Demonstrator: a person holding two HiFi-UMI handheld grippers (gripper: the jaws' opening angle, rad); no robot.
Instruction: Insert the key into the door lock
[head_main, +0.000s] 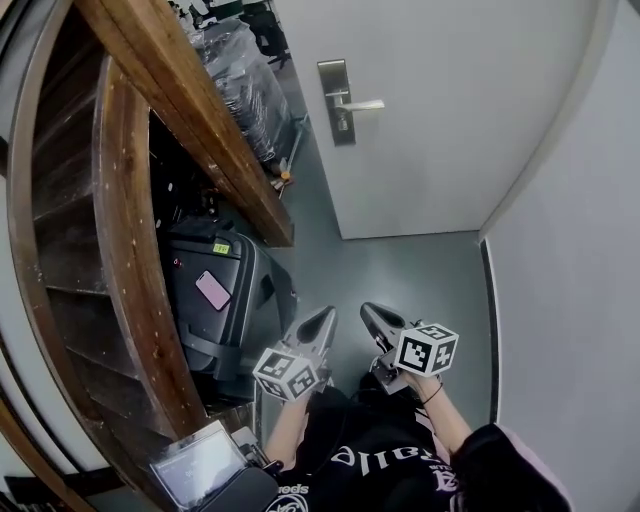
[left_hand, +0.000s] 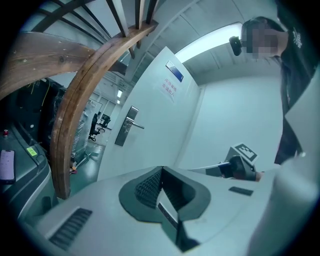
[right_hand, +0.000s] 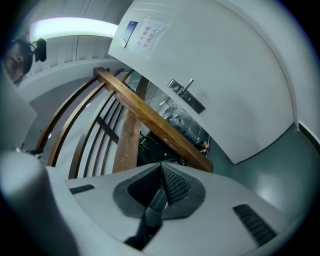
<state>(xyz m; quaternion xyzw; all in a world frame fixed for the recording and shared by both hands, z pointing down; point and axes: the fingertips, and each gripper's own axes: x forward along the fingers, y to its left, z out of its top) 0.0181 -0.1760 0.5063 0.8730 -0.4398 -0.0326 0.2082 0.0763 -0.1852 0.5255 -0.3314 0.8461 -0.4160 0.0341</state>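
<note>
Both claws sit low in the head view. The left claw (head_main: 325, 318) and right claw (head_main: 372, 312) are side by side close to the person's body, tips aimed up the frame toward the door (head_main: 450, 150). Each is pinched together. In the left gripper view the ribbed pads (left_hand: 149, 187) meet at the tip, and the right gripper view shows the same pads (right_hand: 175, 186) closed. Nothing pokes out past either tip, and I cannot make out a key in either claw or anywhere else.

The metal lock plate (head_main: 337, 100) is in the upper centre of the head view, on the closed door, with its lever handle (head_main: 362, 104) pointing right. The keyhole is too small to pick out. Bare grey floor (head_main: 400, 270) lies between the plate and the claws, so they are well apart.

Tucked in and level like this, the claws look to be in a carrying posture rather than a reach, so insertion seems not yet begun. A curved wooden stair rail (head_main: 190, 120) crowds the left of the frame, which probably leaves the open floor on the right as the way in.
</note>
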